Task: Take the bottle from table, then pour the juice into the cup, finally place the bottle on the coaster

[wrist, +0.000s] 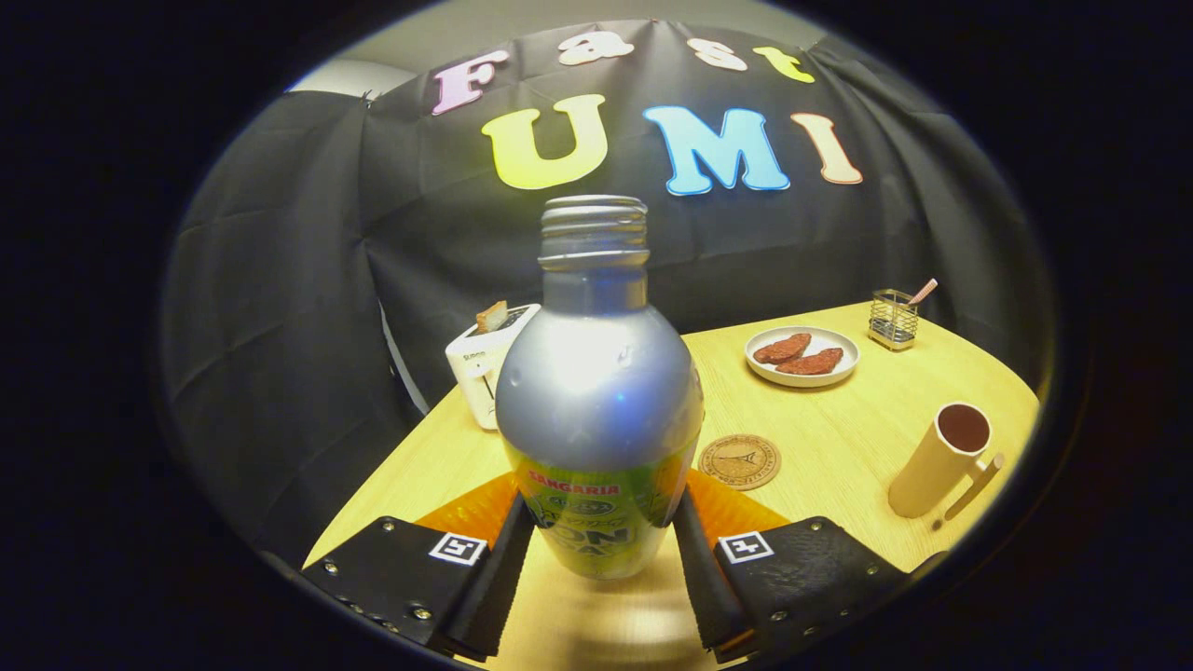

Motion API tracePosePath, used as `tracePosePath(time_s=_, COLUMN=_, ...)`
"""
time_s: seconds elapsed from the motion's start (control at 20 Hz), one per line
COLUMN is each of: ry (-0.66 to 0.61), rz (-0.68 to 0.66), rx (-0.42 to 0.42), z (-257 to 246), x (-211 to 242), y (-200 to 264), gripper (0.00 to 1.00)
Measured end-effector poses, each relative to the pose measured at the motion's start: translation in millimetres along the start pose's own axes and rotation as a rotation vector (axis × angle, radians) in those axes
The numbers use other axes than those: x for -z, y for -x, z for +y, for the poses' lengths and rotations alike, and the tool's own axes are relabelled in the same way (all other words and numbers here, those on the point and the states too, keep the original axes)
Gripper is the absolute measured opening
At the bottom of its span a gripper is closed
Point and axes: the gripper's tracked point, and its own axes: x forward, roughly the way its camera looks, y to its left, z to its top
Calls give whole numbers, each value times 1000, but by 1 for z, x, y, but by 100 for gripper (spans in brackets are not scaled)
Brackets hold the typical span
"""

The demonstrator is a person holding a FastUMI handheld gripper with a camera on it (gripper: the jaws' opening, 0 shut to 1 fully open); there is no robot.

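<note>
A wooden table [839, 438] stands in a booth hung with black cloth, and we take the bottle [596, 391] as our landmark. It stands upright between the fingers of our gripper [601, 545], both fingers pressed against its lower body, so the claw is closed on the bottle. Its threaded neck shows no cap. Whether its base sits on the table or is just lifted clear, we cannot tell.

Just right of the bottle and a little beyond it lies the round coaster [739, 461]. Well to the right of the bottle stands the cup [941, 458], tilted in this view, its mouth open. Beyond the bottle to the right are a plate [802, 356] with two brown pieces and a small wire holder [893, 319]; to the left, behind it, a toaster [486, 368].

We judge the first step, taking the bottle, to be in hand or just done. Next we must carry it right over the coaster to the cup and tip the neck above the mouth, keeping the grip firm since the smooth metal could slip.
</note>
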Motion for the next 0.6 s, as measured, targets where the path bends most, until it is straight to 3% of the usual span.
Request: tracePosePath(time_s=0.6, ry=-307, rz=-71, rx=24, z=-63, x=-22, y=9, gripper=76)
